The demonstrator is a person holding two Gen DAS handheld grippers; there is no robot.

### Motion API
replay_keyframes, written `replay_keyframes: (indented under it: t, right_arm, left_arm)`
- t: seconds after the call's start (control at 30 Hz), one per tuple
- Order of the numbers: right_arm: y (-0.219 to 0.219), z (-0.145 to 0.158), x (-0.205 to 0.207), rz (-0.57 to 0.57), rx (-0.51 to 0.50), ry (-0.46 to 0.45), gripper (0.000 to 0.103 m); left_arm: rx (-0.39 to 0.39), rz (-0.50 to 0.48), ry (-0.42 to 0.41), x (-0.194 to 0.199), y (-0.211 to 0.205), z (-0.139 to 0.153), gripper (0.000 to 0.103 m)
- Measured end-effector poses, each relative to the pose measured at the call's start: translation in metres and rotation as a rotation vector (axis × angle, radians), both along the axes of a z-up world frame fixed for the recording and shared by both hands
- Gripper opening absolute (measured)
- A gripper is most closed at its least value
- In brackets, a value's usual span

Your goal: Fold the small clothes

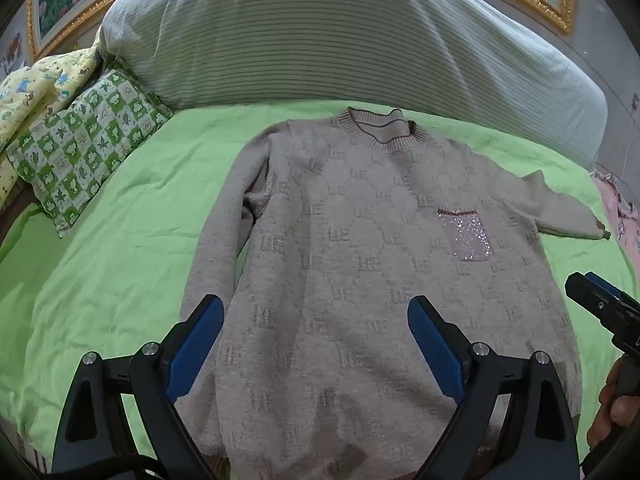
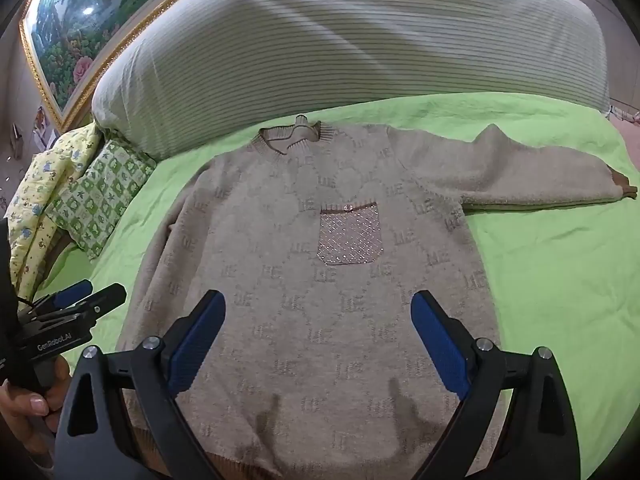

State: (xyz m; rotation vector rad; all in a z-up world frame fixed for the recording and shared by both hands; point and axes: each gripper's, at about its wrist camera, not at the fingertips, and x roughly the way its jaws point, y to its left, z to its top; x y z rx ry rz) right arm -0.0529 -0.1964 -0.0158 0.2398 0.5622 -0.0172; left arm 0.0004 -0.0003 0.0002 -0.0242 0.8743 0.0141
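A small beige knit sweater (image 1: 360, 248) (image 2: 320, 280) lies flat, front up, on a green sheet, collar away from me. It has a sparkly chest pocket (image 1: 466, 236) (image 2: 350, 236). One sleeve (image 2: 520, 176) stretches out to the right; the other sleeve (image 1: 240, 216) lies down along the left side. My left gripper (image 1: 316, 312) hovers open above the lower left of the sweater, nothing between its blue pads. My right gripper (image 2: 318, 308) hovers open above the lower middle, also holding nothing. Each gripper shows at the edge of the other's view: right gripper (image 1: 600, 304), left gripper (image 2: 80, 300).
The green sheet (image 1: 100, 280) (image 2: 560, 280) covers the bed. A large striped pillow (image 1: 340, 40) (image 2: 340, 40) lies behind the sweater. A green checked cushion (image 1: 88, 140) and a yellow printed blanket (image 2: 32, 208) sit at the left. Pink cloth (image 1: 624, 220) is at the right edge.
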Motion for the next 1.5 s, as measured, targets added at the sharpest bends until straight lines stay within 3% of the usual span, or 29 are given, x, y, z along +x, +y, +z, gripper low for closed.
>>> replay_keyframes:
  t: [0.4, 0.77, 0.87, 1.27, 1.5]
  right_arm:
    - [0.002, -0.013, -0.002, -0.013, -0.018, -0.020, 0.094]
    - [0.003, -0.018, -0.007, -0.017, -0.022, -0.019, 0.094]
    - [0.003, -0.018, -0.006, -0.016, -0.024, -0.021, 0.094]
    - [0.003, -0.020, -0.015, -0.011, -0.028, -0.027, 0.094]
    - [0.005, -0.019, -0.017, -0.013, -0.025, -0.026, 0.094]
  left_arm:
    - [0.014, 0.003, -0.048, -0.007, -0.004, -0.004, 0.094]
    - [0.004, -0.013, -0.023, -0.010, -0.008, -0.005, 0.094]
    - [0.005, -0.014, -0.063, -0.012, -0.009, -0.005, 0.094]
    - [-0.009, -0.017, -0.094, -0.015, -0.013, -0.005, 0.094]
    - [-0.001, -0.019, -0.033, -0.012, -0.014, -0.004, 0.094]
